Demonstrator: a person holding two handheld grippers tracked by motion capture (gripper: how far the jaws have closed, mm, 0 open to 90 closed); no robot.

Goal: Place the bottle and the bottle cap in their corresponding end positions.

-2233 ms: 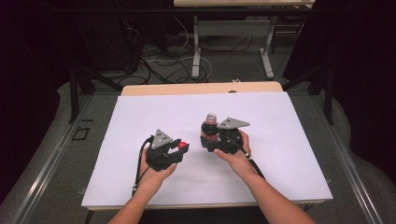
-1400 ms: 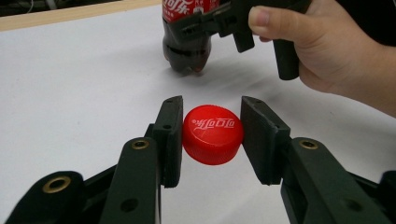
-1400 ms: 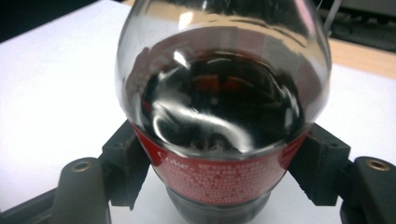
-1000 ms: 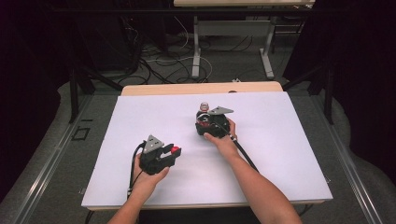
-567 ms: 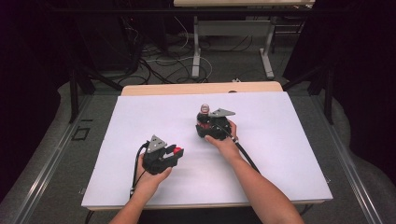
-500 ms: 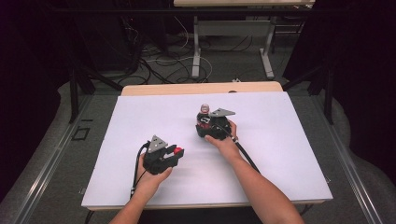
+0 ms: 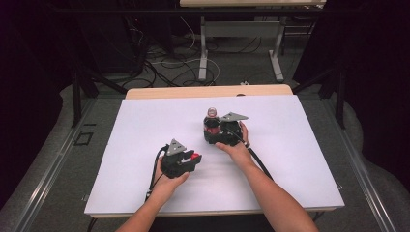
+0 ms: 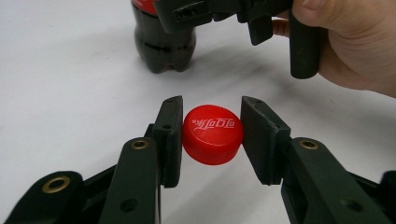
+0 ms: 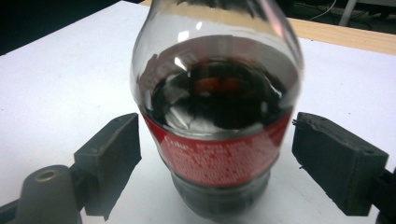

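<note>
1. Left gripper [image 7: 193,158], held low near the front middle of the white table [image 7: 145,125], clamped on a red bottle cap [image 8: 213,134]; pads pressing both sides of the cap, printed top facing up, presumably to keep it safe and clear of the bottle.
2. Right gripper [image 9: 217,154] around a small cola bottle [image 9: 217,116] standing upright mid-table, neck uncapped; jaws just been opening, pads now apart from the label on both sides, bottle between them but not gripped, likely being released to stand alone.
3. Bottle just beyond the cap, near but not touching.
4. Broad bare tabletop left, right and behind; edges well away from both hands, front edge nearest the left hand.
</note>
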